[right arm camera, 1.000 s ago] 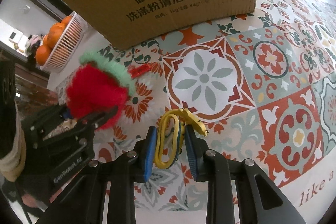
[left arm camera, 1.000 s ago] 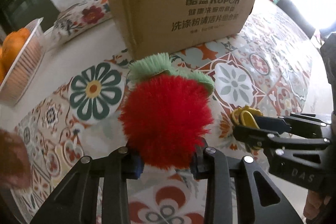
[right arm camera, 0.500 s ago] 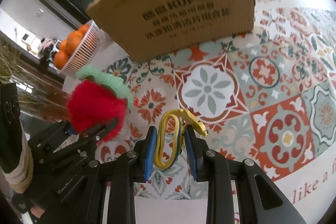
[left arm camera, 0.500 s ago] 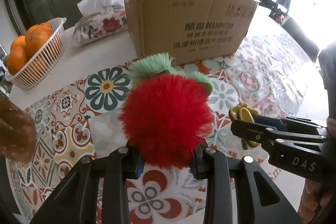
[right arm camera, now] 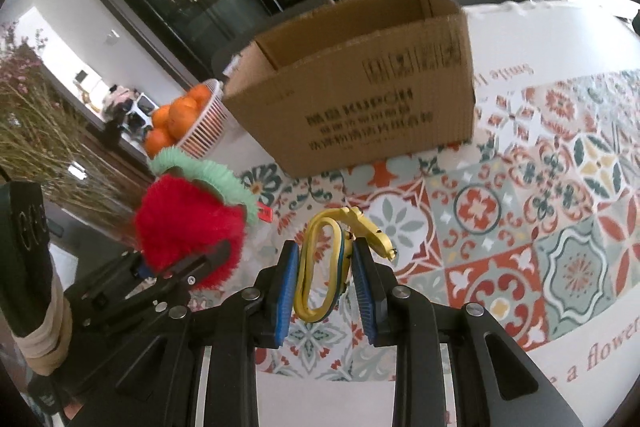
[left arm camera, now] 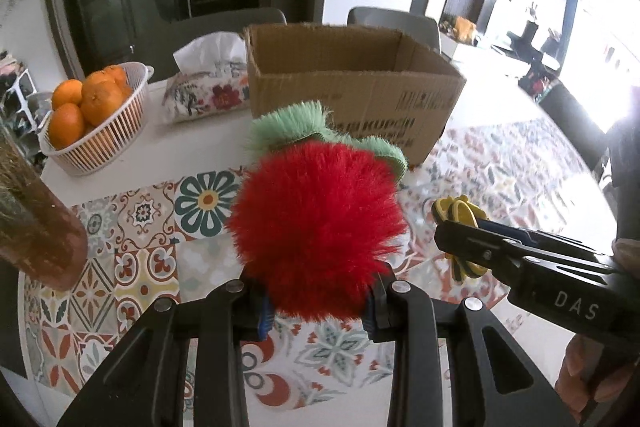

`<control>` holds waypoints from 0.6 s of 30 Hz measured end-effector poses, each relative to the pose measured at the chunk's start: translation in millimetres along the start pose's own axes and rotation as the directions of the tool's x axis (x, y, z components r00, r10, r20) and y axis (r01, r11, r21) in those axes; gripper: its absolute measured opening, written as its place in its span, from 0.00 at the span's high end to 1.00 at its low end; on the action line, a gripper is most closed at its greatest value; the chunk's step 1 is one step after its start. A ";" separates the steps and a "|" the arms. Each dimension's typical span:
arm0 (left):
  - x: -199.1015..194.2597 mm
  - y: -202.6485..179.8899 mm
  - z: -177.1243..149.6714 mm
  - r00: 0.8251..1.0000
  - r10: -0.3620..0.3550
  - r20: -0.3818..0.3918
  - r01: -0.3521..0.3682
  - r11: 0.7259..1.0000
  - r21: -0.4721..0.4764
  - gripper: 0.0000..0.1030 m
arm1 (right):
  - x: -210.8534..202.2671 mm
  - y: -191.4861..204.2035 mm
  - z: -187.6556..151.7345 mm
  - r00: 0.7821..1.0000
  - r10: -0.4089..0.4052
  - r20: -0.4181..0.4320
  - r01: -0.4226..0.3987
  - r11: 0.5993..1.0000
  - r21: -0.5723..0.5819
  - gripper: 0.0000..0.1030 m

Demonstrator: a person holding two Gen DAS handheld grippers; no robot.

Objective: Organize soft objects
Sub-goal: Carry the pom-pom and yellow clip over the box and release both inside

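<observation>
Two hand-held grippers hung above a dining table [left arm camera: 100, 163] spread with a patterned tile-print cloth [right arm camera: 520, 227], each clamped on a soft toy. The left gripper [left arm camera: 318, 311] had its blue-padded jaws pressed into the underside of a fuzzy red plush strawberry with a pale green leafy cap [left arm camera: 316, 227], held clear of the cloth. The right gripper [right arm camera: 326, 279] stood narrowly closed on a yellow rubbery toy made of looped bands with dark stripes [right arm camera: 320, 267], one knobbly yellow limb sticking out past its right pad; this toy too was off the table.

In the left wrist view the right gripper entered from the right edge, just beside the strawberry, with fingers of the person's hand [left arm camera: 580, 375] visible on its handle. In the right wrist view the left gripper and strawberry appeared at lower left.

Beyond both toys, toward the table's far edge, sat an open brown cardboard box printed with dark lettering [left arm camera: 352, 99]. To its left lay a floral tissue pack with a white tissue sticking up [left arm camera: 204, 91], and nearer the table's far left corner a white slatted plastic basket of oranges [left arm camera: 96, 119].
</observation>
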State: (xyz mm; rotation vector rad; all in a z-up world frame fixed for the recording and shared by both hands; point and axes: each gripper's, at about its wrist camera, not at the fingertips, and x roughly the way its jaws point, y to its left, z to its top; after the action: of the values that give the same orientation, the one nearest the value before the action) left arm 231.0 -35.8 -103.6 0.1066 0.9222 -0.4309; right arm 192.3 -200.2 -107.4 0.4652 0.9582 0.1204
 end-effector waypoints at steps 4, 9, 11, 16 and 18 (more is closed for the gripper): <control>-13.1 -9.8 7.3 0.999 0.014 0.029 -0.013 1.000 -0.026 0.68 | -6.6 4.1 8.6 1.000 0.016 0.024 -0.016 1.000 -0.021 0.72; -27.3 -20.6 18.7 0.997 0.026 0.070 -0.022 0.998 -0.052 0.68 | -26.4 3.9 21.3 0.997 0.048 0.057 -0.045 0.998 -0.049 0.72; -32.2 -24.5 24.2 0.996 0.031 0.087 -0.026 0.998 -0.058 0.68 | -31.0 2.8 25.7 0.996 0.060 0.067 -0.056 0.997 -0.055 0.72; -41.1 -32.1 40.3 0.992 0.042 0.119 -0.033 0.997 -0.075 0.68 | -42.4 0.7 40.5 0.992 0.084 0.099 -0.077 0.994 -0.078 0.72; -43.1 -33.6 46.1 0.991 0.044 0.127 -0.034 0.996 -0.078 0.68 | -45.7 -0.7 46.2 0.990 0.092 0.106 -0.083 0.993 -0.086 0.72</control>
State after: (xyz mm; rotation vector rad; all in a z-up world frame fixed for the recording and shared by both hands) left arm 229.3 -65.3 -38.5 0.0268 0.8068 -0.3619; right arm 203.4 -229.8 -50.6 0.4341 0.8219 0.2105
